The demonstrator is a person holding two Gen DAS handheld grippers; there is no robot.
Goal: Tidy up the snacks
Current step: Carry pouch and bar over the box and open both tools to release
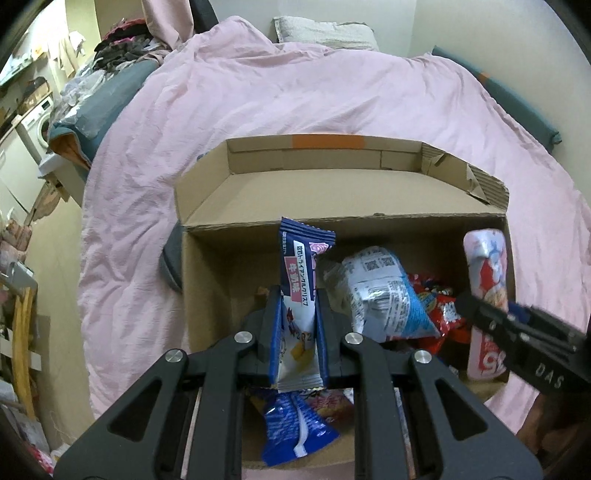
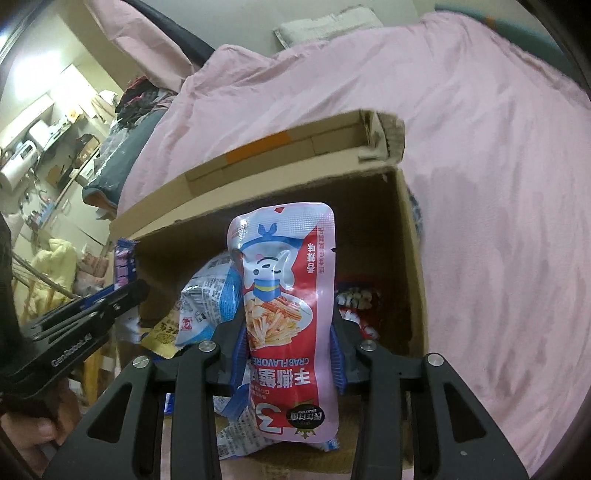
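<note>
An open cardboard box [image 1: 207, 266] sits on a pink duvet. My left gripper [image 1: 299, 295] is shut on a blue wafer packet [image 1: 301, 254], held upright over the box's left half. The right gripper [image 1: 480, 310] comes in from the right edge with a pink pouch [image 1: 487, 258]. In the right wrist view, the right gripper [image 2: 288, 323] is shut on that pink crab-stick pouch [image 2: 288, 258], upright over the box [image 2: 410, 258]. The left gripper [image 2: 136, 291] shows at the left. A white-and-blue bag [image 1: 380, 291] and red packets [image 1: 439, 306] lie inside.
The pink duvet [image 1: 258, 110] spreads all around the box, with a pillow [image 1: 325, 33] at the far wall. Another blue packet [image 1: 291, 432] lies under my left gripper. Piled clothes and a washing machine [image 1: 37, 125] crowd the left side.
</note>
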